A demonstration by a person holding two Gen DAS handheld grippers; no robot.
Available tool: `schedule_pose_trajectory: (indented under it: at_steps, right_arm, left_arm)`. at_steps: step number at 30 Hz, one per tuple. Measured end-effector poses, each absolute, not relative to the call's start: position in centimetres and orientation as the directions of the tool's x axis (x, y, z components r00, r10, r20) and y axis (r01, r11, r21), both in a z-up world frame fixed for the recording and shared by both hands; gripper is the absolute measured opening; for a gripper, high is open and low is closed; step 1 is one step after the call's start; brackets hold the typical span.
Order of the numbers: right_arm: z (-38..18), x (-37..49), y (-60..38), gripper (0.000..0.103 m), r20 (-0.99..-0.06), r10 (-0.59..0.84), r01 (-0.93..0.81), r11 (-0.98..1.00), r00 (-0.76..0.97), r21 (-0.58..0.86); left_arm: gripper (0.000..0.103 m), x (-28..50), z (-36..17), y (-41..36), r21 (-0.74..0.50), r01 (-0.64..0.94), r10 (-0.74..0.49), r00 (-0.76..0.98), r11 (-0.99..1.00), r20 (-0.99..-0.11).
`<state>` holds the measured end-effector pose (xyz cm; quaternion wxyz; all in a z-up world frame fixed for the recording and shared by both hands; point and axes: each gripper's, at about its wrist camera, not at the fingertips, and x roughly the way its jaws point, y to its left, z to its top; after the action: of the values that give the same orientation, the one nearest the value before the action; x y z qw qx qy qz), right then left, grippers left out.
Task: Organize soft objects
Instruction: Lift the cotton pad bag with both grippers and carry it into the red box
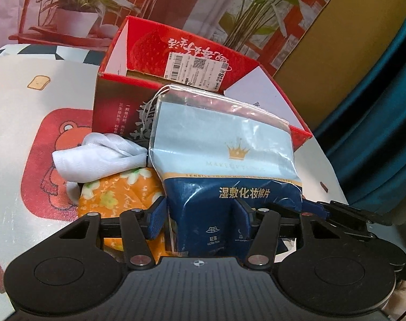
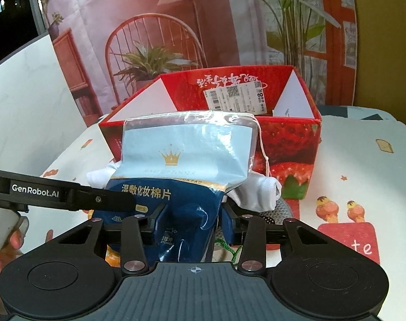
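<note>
Both grippers clamp the same cotton-pad pouch point(image 1: 224, 165), low on its dark blue half: left gripper point(image 1: 203, 216) with its blue pads pressing in from either side, right gripper point(image 2: 188, 224) likewise, film visibly creased between the pads. The pouch stands upright on the table point(image 1: 21, 123) just in front of the red strawberry box point(image 1: 176, 53), which sits toward the table's far edge, open-topped. A white cloth bundle point(image 1: 101, 155) and an orange floral cloth point(image 1: 117, 195) lie against the pouch's side. Likely risks: slick plastic film could slip out of both grips on the lift, since the hold is on the squashy bottom and the top half flops free; the drawstring point(image 2: 264, 149) hanging off the top corner could snag the box rim; two grippers pulling unevenly could twist or tear the film. Hidden: the pouch bottom, most of the box interior, and a green cord point(image 2: 229, 248) and dark mesh item partly covered by the right gripper. A hand point(image 2: 5, 251) is cut off at frame edge.
</note>
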<state>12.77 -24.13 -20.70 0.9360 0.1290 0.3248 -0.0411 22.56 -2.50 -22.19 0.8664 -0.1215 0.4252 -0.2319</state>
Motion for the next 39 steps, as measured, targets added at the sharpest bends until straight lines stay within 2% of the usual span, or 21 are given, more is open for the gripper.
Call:
schedule_pose_trajectory:
  at_steps: [4, 7, 17, 25, 32, 39]
  right_arm:
    - [-20.5, 13.1, -23.8, 0.035, -0.624, 0.008, 0.154, 0.967, 0.782, 0.204]
    - [-19.8, 13.1, -23.9, 0.035, -0.616, 0.019, 0.144, 0.966, 0.787, 0.214]
    - [-13.6, 14.0, -24.6, 0.035, -0.502, 0.035, 0.067, 0.980, 0.864, 0.185]
    - [-9.4, 18.4, -26.7, 0.035, -0.443, 0.019, 0.024, 0.996, 0.896, 0.091]
    - [-10.5, 24.9, -29.8, 0.035, -0.508, 0.006, 0.037, 0.997, 0.861, 0.075]
    - [-15.0, 29.5, -32.6, 0.035, -0.611, -0.012, 0.092, 0.991, 0.792, 0.099]
  left_arm:
    - [0.046, 22.5, -21.5, -2.5, -0.394, 0.311, -0.502, 0.539, 0.865, -0.676]
    - [0.046, 22.3, -20.5, -1.9, -0.397, 0.313, -0.506, 0.550, 0.863, -0.665]
    - [0.045, 22.7, -13.5, -1.8, -0.345, 0.365, -0.501, 0.668, 0.865, -0.551]
    - [0.046, 27.8, -11.3, -2.9, -0.352, 0.370, -0.507, 0.706, 0.859, -0.495]
    - [0.046, 34.8, -13.2, -4.4, -0.380, 0.337, -0.505, 0.656, 0.861, -0.561]
    - [0.046, 41.2, -18.6, -6.5, -0.446, 0.285, -0.529, 0.475, 0.848, -0.703]
